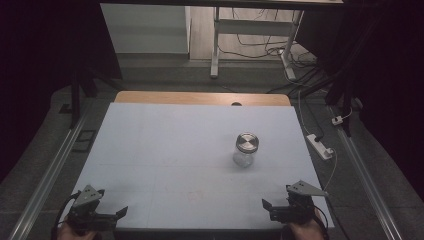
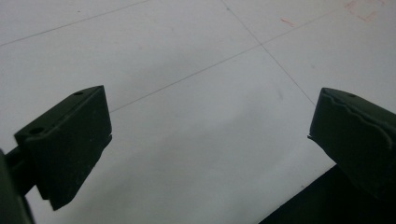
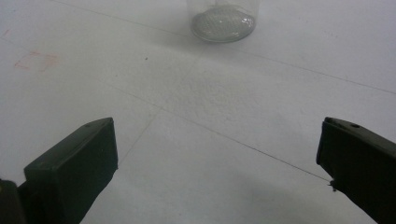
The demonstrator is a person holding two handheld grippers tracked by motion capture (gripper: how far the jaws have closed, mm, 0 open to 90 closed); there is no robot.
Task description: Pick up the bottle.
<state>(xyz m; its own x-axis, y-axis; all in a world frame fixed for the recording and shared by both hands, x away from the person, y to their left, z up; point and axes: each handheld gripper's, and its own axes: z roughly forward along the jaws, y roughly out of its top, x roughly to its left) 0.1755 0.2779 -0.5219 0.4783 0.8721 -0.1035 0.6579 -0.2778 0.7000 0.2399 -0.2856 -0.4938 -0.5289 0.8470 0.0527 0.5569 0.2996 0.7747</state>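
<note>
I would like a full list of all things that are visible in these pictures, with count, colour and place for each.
clear glass jar with a silver metal lid: one, transparent with grey lid, upright right of the middle of the board, ahead of the right tongs.
white flat board: one, white with faint lines, covering the table.
wooden table edge: one, light brown, along the far side of the board.
white power strip: one, white, on the floor right of the board.
white desk frame: one, white, far behind the table, cables under it.
left tongs: one, black, near left corner, open, holding nothing.
right tongs: one, black, near right corner, open, holding nothing.
</note>
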